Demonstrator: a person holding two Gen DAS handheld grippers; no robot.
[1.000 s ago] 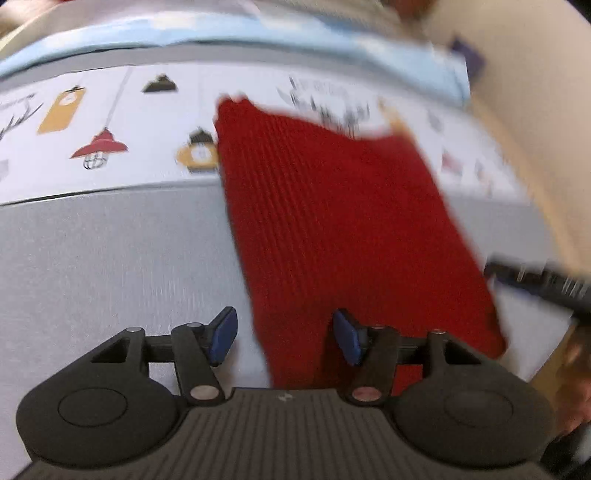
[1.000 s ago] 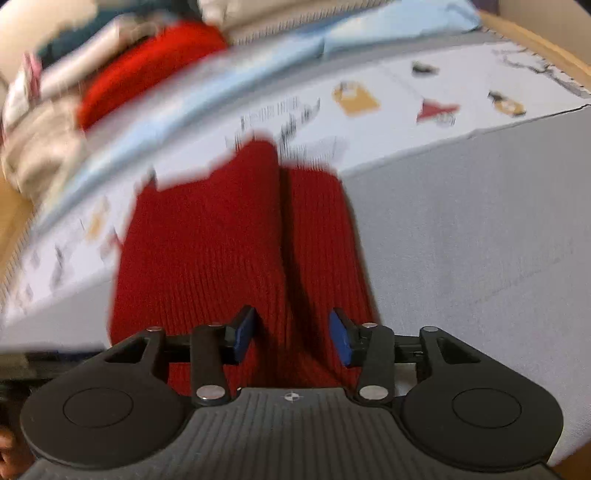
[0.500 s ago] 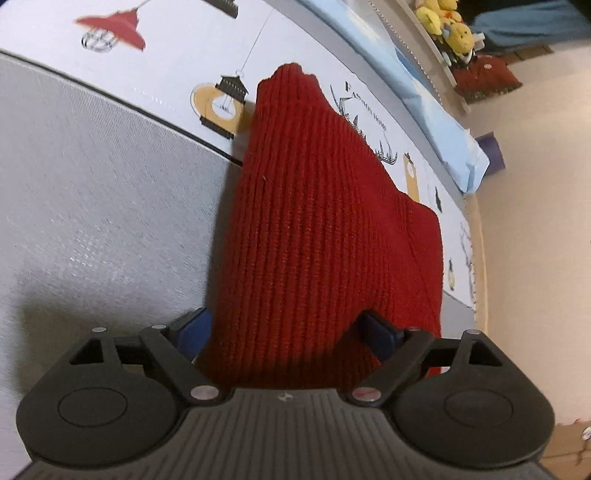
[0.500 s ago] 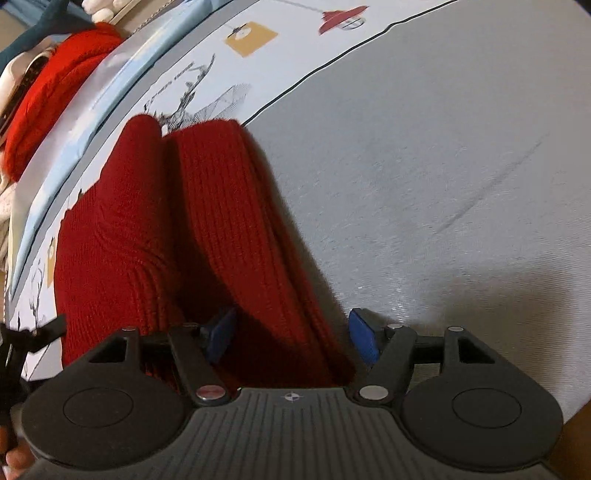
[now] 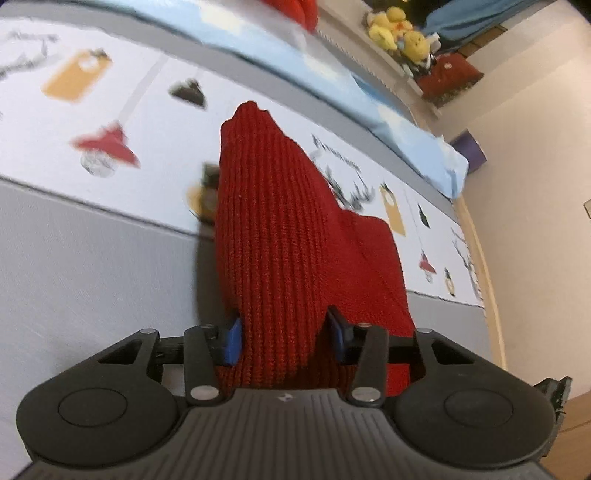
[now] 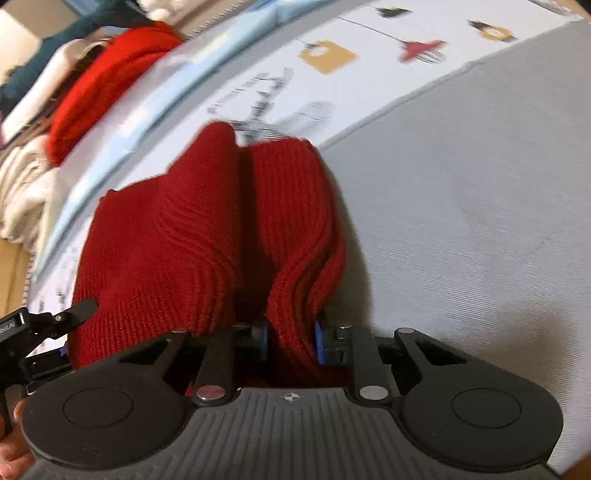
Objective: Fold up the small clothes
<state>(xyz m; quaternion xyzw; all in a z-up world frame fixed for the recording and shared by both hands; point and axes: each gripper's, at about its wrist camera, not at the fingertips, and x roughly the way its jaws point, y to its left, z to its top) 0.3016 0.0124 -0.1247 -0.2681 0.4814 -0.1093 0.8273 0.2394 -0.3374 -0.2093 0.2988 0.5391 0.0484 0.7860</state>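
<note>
A red knit garment [image 5: 280,229] lies folded lengthwise on a grey cover [image 5: 92,266], its far end on a white band printed with lamps. My left gripper [image 5: 284,336] is at its near edge. Its jaws are closing, and the blue pads [image 5: 232,339] press a thick fold of knit on both sides. In the right wrist view the same red knit [image 6: 177,229] shows two long folds. My right gripper [image 6: 291,343] is closing narrowly on the bunched right-hand fold. One of the left gripper's fingers [image 6: 74,310] shows at the left edge beside the knit.
Far left in the right wrist view is a pile of clothes, a bright red piece [image 6: 107,74] above cream ones [image 6: 22,192]. A light blue strip [image 5: 332,85] borders the printed band. Yellow plush toys [image 5: 399,29] sit on a far shelf. A beige wall [image 5: 535,184] stands at right.
Both pairs of jaws stood wider around the knit's near edge half a second ago and have now closed onto it. The right pads now bunch one fold. Both views have rolled and shifted.
</note>
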